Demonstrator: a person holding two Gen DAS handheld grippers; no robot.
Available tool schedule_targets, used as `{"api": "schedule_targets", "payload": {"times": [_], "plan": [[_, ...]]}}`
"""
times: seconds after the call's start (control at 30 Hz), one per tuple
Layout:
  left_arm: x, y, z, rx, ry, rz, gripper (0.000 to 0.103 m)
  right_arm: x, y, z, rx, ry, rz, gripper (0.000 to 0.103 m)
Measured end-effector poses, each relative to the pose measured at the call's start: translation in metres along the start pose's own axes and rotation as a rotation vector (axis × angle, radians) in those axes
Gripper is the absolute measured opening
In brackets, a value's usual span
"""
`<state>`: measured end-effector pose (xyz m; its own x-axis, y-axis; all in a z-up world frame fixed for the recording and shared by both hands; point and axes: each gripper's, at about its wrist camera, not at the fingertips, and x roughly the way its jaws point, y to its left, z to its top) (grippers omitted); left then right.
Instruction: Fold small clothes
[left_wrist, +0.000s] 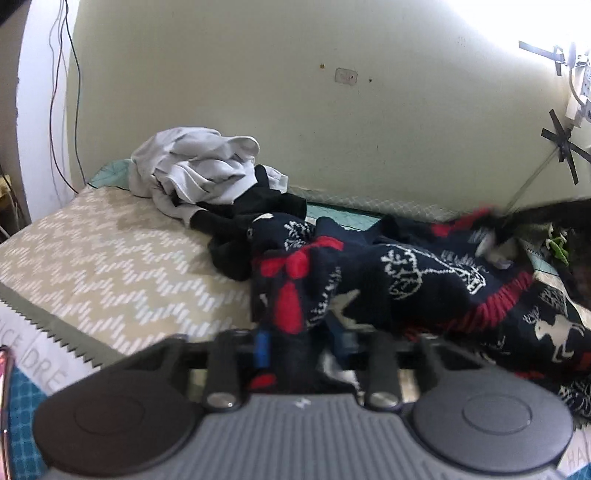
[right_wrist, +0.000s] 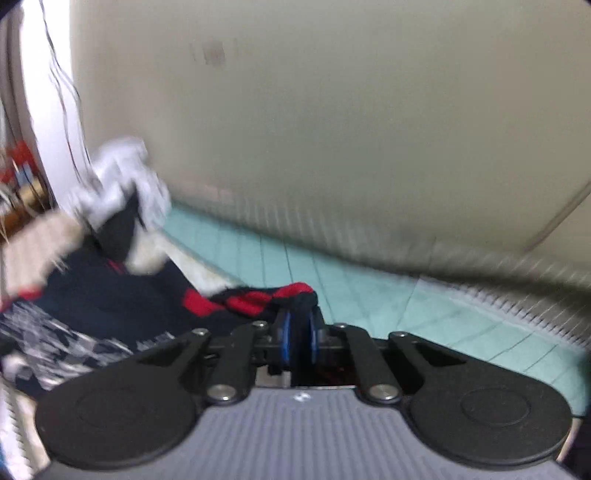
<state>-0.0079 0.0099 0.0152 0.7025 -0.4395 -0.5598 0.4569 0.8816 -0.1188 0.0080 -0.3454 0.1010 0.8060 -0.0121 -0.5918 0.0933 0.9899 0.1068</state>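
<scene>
A dark navy knitted sweater (left_wrist: 417, 273) with red trim and white reindeer pattern lies crumpled across the bed. My left gripper (left_wrist: 301, 339) is shut on a fold of it near a red band. My right gripper (right_wrist: 299, 332) is shut on the sweater's red-striped edge (right_wrist: 258, 299); the rest of the sweater (right_wrist: 92, 302) trails off to the left. The right wrist view is motion-blurred. The right gripper also shows blurred at the far right of the left wrist view (left_wrist: 498, 240).
A pile of pale grey clothes (left_wrist: 199, 166) and a black garment (left_wrist: 258, 206) lie at the back by the wall. A beige zigzag cover (left_wrist: 92, 266) spreads to the left. A teal grid mat (right_wrist: 406, 310) lies along the wall. Cables (left_wrist: 70, 92) hang at left.
</scene>
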Motion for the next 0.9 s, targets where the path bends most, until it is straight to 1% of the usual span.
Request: {"api": "schedule_targets", "payload": {"times": [0.1, 0.13, 0.17, 0.2, 0.33, 0.43, 0.47, 0.53, 0.63, 0.67, 0.73, 0.8, 0.87, 0.9], "plan": [[-0.019, 0.001, 0.012, -0.016, -0.057, -0.016, 0.017, -0.07, 0.012, 0.012, -0.014, -0.182, -0.018, 0.0], [-0.03, 0.002, 0.02, -0.027, -0.088, -0.028, 0.016, -0.094, 0.015, 0.019, -0.02, -0.242, -0.026, 0.0], [-0.043, 0.001, 0.028, -0.03, -0.13, -0.038, 0.013, -0.118, 0.019, 0.023, -0.028, -0.302, -0.038, 0.0], [-0.059, 0.0, 0.037, -0.028, -0.176, -0.041, 0.013, -0.147, 0.023, 0.028, -0.035, -0.371, -0.052, 0.0], [-0.139, -0.011, 0.076, 0.015, -0.377, -0.103, 0.011, -0.253, 0.038, 0.042, -0.035, -0.61, -0.07, 0.0], [-0.21, -0.031, 0.102, 0.08, -0.562, -0.097, 0.009, -0.334, 0.058, 0.042, -0.056, -0.795, -0.108, 0.0], [-0.23, -0.038, 0.111, 0.096, -0.593, -0.104, 0.009, -0.357, 0.063, 0.042, -0.061, -0.844, -0.126, 0.0], [-0.27, -0.05, 0.126, 0.117, -0.68, -0.123, 0.009, -0.407, 0.073, 0.041, -0.065, -0.934, -0.155, 0.0], [-0.313, -0.068, 0.141, 0.154, -0.798, -0.093, 0.009, -0.456, 0.092, 0.04, -0.105, -1.009, -0.201, 0.0], [-0.323, -0.073, 0.147, 0.16, -0.831, -0.079, 0.009, -0.469, 0.097, 0.041, -0.113, -1.024, -0.213, 0.0], [-0.332, -0.08, 0.163, 0.168, -0.87, -0.057, 0.009, -0.484, 0.103, 0.042, -0.114, -1.037, -0.216, 0.0], [-0.32, -0.084, 0.183, 0.168, -0.862, -0.044, 0.009, -0.487, 0.103, 0.044, -0.12, -1.039, -0.239, 0.0], [-0.288, -0.086, 0.203, 0.17, -0.81, -0.04, 0.009, -0.477, 0.096, 0.045, -0.113, -1.02, -0.26, 0.0], [-0.264, -0.086, 0.211, 0.171, -0.777, -0.035, 0.009, -0.465, 0.088, 0.046, -0.1, -0.999, -0.26, 0.0]]}}
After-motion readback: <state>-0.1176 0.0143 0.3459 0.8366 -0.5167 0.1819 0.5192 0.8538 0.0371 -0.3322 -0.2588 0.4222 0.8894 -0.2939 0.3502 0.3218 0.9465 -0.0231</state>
